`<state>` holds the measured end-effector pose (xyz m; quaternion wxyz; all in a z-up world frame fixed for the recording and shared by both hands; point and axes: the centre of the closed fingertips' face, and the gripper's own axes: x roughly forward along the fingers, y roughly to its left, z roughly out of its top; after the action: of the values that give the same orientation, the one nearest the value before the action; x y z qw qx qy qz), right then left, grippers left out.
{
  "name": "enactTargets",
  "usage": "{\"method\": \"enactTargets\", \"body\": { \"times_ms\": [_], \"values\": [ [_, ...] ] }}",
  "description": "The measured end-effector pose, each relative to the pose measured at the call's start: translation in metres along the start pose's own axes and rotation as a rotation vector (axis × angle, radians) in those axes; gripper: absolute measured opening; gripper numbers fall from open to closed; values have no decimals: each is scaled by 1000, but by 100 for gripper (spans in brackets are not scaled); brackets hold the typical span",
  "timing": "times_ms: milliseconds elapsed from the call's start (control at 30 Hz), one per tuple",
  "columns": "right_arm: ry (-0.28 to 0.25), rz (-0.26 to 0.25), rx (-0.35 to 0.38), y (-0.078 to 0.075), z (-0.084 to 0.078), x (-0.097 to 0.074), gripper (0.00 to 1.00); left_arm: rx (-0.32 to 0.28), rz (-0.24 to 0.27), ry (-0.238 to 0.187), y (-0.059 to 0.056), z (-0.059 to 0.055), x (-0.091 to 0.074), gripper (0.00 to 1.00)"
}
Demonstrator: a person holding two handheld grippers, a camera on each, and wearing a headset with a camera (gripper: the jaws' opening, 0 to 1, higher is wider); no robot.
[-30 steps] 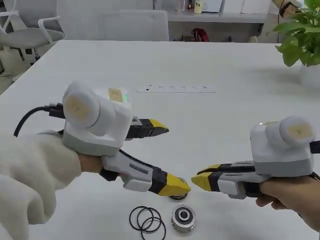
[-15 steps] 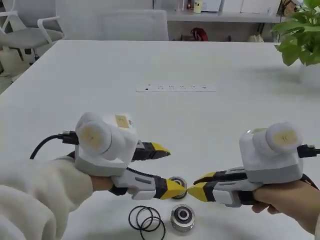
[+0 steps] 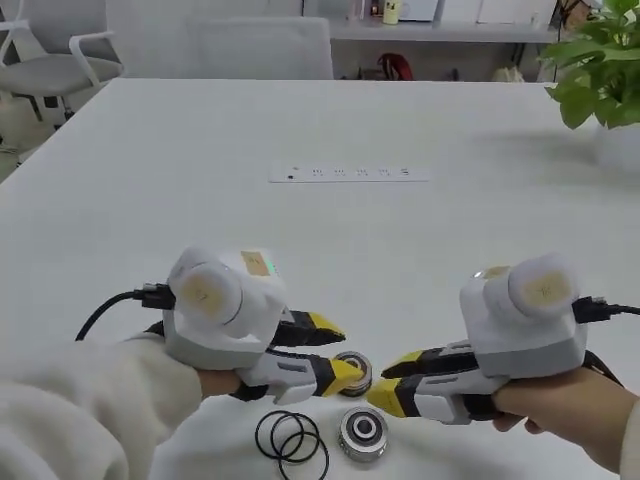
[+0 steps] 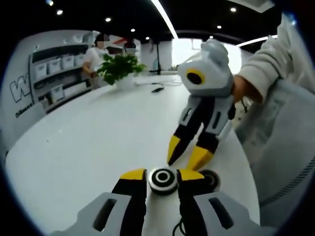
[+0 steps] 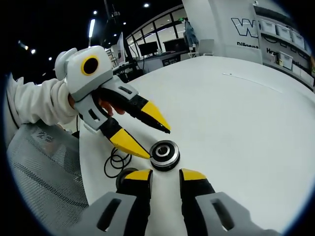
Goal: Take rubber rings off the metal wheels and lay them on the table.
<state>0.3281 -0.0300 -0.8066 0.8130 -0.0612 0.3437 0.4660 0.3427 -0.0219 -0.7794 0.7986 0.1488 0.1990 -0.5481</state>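
A metal wheel with a black rubber ring (image 3: pixel 352 371) (image 4: pixel 163 179) (image 5: pixel 164 153) lies flat near the table's front edge. My left gripper (image 3: pixel 347 350) (image 4: pixel 162 173) (image 5: pixel 158 143) is open, with its lower jaw tip against the wheel's left side and its upper jaw well above it. From the right, my right gripper (image 3: pixel 378 383) (image 5: pixel 166 173) (image 4: pixel 182 163) points at the same wheel, open, with its tips just short of it. A second wheel (image 3: pixel 362 432) (image 4: pixel 212 179) (image 5: pixel 125 173) lies closer to me. Three loose black rubber rings (image 3: pixel 292 440) (image 5: pixel 115 160) overlap on the table to its left.
A white power strip (image 3: pixel 348 175) lies across the middle of the white table (image 3: pixel 200 170). A potted plant (image 3: pixel 598 70) stands at the far right corner, with chairs beyond the far edge. A black cable (image 3: pixel 110 308) trails from the left gripper.
Both grippers have come down and toward me. The left gripper's lower jaw, which covered the wheel, now rests against its side, and the right gripper's tips sit closer to it.
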Motion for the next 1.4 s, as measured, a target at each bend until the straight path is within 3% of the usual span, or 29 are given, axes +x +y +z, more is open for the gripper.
{"method": "enactTargets", "body": {
  "times_ms": [200, 333, 367, 533, 733, 800, 900, 1067, 1200, 1300, 1400],
  "values": [
    [-11, -16, -15, -3, 1, 3, 21, -29, 12, 10, 2, -4, 2, 20],
    [-15, -16, -11, -3, 1, 5, 19, -11, 2, 44, -2, -13, 4, 18],
    [-19, -16, -9, -3, 2, 5, 20, -20, 2, 22, -2, -9, 4, 18],
    [-28, -14, -3, -2, 3, 6, 20, 9, 11, 35, -1, -11, 4, 14],
    [-33, -1, -7, 0, 3, 8, 17, -7, 11, 34, -2, -11, 4, 14],
    [-35, 0, -26, 0, 4, 8, 17, -10, 12, 34, -2, -11, 4, 14],
    [-14, -23, -117, -2, 2, 9, 16, -11, 14, 32, -2, -11, 4, 14],
    [-9, -14, -75, -2, 2, 8, 13, -15, 16, 28, -2, -11, 5, 14],
    [-5, -21, -47, -6, -1, 6, 1, -19, 19, 26, -2, -11, 5, 14],
    [-6, -23, -38, -6, 0, 6, 1, -20, 21, 24, -2, -10, 5, 14],
    [-15, -29, 55, -8, 0, 6, 0, -19, 22, 22, -2, -10, 5, 14]
  ]
}}
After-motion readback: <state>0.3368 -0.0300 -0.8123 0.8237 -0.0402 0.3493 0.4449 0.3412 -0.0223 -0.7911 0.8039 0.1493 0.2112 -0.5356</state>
